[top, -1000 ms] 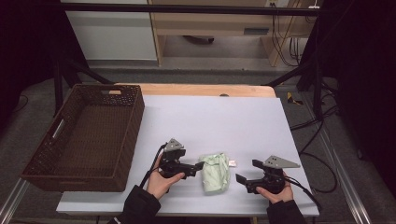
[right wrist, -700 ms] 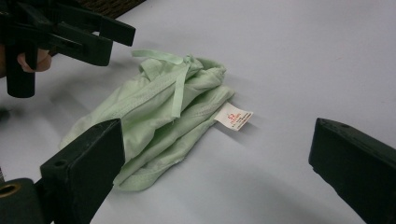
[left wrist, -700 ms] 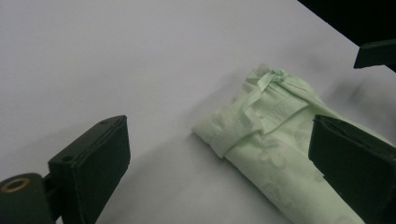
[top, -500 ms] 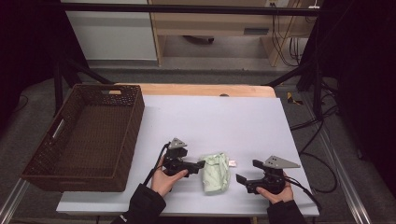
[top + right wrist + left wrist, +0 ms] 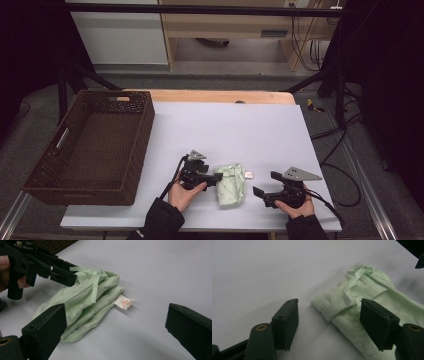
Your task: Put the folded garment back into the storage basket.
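A folded pale-green undergarment (image 5: pixel 230 185) lies near the desk's (image 5: pixel 240 130) front edge: light, limp, likely to unfold. The left tongs (image 5: pixel 329 315), just closing, straddle its hemmed corner without pressing; that doubled edge looks the best hold. The right tongs (image 5: pixel 115 332) wait wide open, empty.

high: overhead, far | gripper views: low, close | shared: green garment (image 5: pixel 231 184)
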A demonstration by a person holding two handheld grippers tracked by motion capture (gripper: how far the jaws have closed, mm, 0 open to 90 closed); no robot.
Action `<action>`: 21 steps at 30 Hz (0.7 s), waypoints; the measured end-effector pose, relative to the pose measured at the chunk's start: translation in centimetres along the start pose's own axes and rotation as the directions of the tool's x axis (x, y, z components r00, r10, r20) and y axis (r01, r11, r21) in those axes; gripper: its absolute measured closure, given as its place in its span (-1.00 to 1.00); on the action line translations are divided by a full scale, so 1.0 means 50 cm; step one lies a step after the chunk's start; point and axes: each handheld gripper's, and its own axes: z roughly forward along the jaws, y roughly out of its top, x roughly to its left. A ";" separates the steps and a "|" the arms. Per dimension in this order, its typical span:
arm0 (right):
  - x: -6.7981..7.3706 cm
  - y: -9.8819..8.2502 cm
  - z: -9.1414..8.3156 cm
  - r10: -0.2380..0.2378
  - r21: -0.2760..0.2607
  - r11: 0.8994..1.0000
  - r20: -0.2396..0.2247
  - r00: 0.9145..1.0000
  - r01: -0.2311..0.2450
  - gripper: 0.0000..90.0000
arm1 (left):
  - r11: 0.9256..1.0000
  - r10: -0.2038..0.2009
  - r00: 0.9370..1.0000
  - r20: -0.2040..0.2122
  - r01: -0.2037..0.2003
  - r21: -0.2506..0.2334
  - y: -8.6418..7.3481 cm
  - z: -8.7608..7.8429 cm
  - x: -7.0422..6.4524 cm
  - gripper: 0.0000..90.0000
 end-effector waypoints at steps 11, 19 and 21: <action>0.001 0.000 0.000 0.008 0.003 1.000 -0.005 1.000 -0.008 -0.90 | 1.000 -0.015 1.000 0.009 0.015 0.010 0.001 0.018 -0.011 0.09; 0.000 0.000 0.002 0.003 0.001 1.000 -0.005 1.000 -0.003 -0.90 | 0.999 -0.026 1.000 -0.006 0.026 0.020 0.002 0.021 -0.019 0.23; 0.000 -0.001 0.002 0.003 0.002 1.000 -0.006 1.000 -0.003 -0.90 | 0.999 -0.028 0.999 -0.015 0.028 0.017 0.001 0.023 -0.022 0.25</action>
